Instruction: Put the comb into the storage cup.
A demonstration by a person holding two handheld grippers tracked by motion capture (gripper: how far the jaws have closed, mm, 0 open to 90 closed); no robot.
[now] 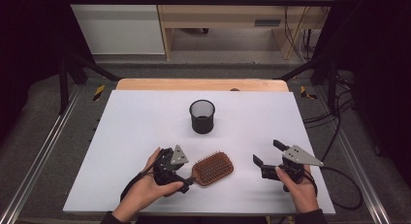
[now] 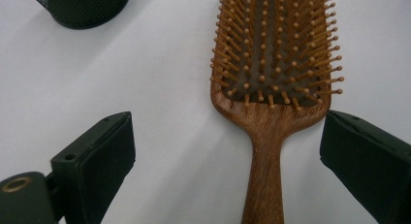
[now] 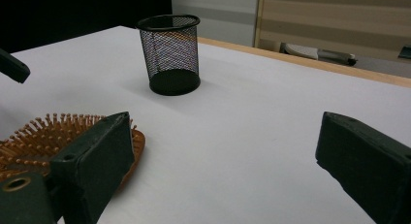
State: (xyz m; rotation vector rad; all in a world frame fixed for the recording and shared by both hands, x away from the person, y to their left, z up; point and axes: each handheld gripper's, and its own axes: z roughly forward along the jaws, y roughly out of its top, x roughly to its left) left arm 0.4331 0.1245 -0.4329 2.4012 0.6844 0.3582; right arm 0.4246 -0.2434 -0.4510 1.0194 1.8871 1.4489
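While jaws gape, left gripper [image 2: 228, 161] straddles hairbrush [image 2: 271, 64] handle, untouched

The wooden paddle hairbrush [image 1: 211, 169] lies flat on the white table, bristles up, in the lower middle of the high view, its handle pointing toward the lower left. Its brown, wood-grained body carries rows of pale ball-tipped pins on a dark pad. In the left gripper view the hairbrush [image 2: 271, 88] fills the upper right, handle running down to the bottom edge.
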